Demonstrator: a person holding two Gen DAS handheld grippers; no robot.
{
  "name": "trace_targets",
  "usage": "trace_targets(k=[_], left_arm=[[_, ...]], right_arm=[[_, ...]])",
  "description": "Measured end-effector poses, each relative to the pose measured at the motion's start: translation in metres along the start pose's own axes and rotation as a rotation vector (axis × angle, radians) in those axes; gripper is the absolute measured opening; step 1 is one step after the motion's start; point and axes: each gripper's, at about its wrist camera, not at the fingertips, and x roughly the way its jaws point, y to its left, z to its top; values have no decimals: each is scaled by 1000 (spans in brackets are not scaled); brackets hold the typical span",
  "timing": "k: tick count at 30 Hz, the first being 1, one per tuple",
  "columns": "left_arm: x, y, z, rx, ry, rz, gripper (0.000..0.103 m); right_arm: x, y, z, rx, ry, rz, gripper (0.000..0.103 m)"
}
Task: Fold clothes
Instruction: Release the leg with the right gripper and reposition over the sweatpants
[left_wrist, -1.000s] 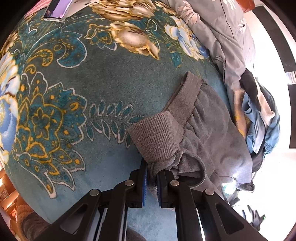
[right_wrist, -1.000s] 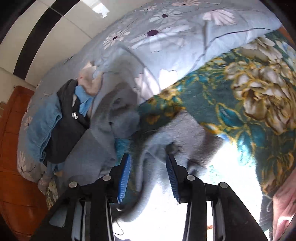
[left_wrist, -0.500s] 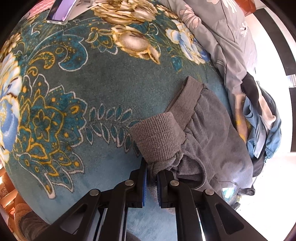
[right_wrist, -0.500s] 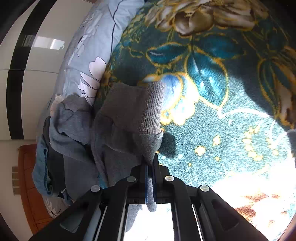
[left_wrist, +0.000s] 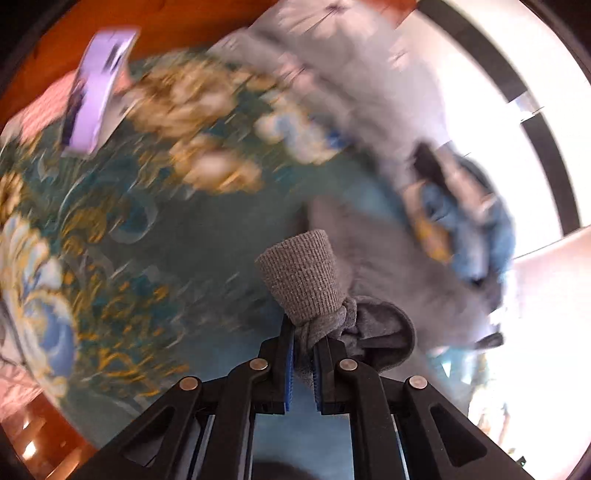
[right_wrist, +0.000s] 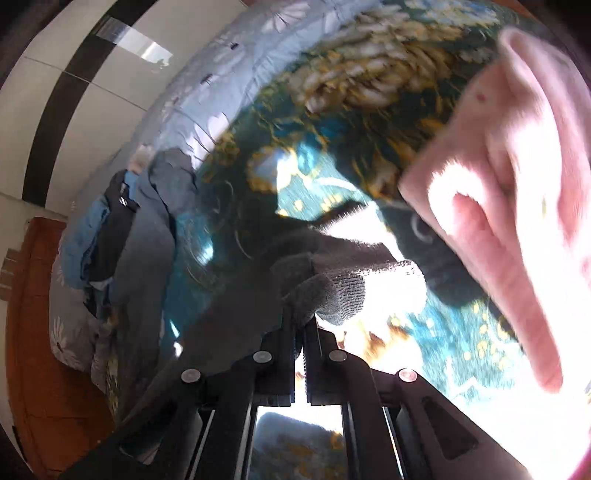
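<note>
Two views give us this moment, and both are smeared by motion blur. Through the left wrist camera we see our left gripper (left_wrist: 303, 345) with its jaws pressed nearly together, pinching a bunched fold of the grey garment (left_wrist: 391, 269) just below its ribbed cuff (left_wrist: 301, 277). The cuff stands up directly ahead of the fingertips, and the rest of the grey cloth trails off ahead and to the right of the gripper, over the teal floral blanket (left_wrist: 155, 229). Farther right of that cloth we make out a pile of clothes (left_wrist: 465, 218), blue and black, too blurred to sort. Far ahead to the left a purple flat object (left_wrist: 98, 92) lies at the blanket's edge; we cannot tell what it is.

Through the right wrist camera, our right gripper (right_wrist: 299, 325) also has its jaws drawn close, clamped on the same grey garment (right_wrist: 303, 254) at a ribbed cuff (right_wrist: 332, 295), which sits right at the fingertips and leans slightly right. Dark grey cloth stretches away ahead and to the left of the gripper, above the teal floral blanket (right_wrist: 454, 332). Left of us lies the pile of clothes (right_wrist: 107, 236) against a pale blue flowered quilt (right_wrist: 229, 66). A pink cloth (right_wrist: 517, 177) fills the near right side.
</note>
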Motion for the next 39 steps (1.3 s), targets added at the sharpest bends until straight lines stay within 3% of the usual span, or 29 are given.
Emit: trace_targets(k=[5, 10, 12, 20, 25, 27, 30, 32, 39], left_arm=[[18, 36, -3, -112, 35, -13, 9], [1, 16, 4, -17, -21, -30, 9], [4, 17, 6, 6, -13, -2, 9], [14, 35, -2, -39, 37, -34, 9], [20, 46, -8, -69, 68, -56, 17], [19, 50, -10, -76, 78, -66, 25], [11, 53, -13, -69, 83, -79, 40], [2, 56, -11, -51, 67, -63, 41], [-11, 41, 35, 50, -21, -33, 51]], right_arm=[[3, -34, -28, 56, 80, -28, 3], [-6, -32, -38, 31, 84, -44, 3], [-2, -34, -41, 33, 103, -59, 3], [8, -30, -37, 33, 140, -83, 5], [1, -17, -35, -17, 141, -65, 5], [-4, -12, -34, -37, 144, -73, 8], [-11, -4, -29, -69, 139, -99, 22], [-21, 0, -25, -90, 127, -118, 33], [-58, 22, 0, -131, 40, -273, 40]])
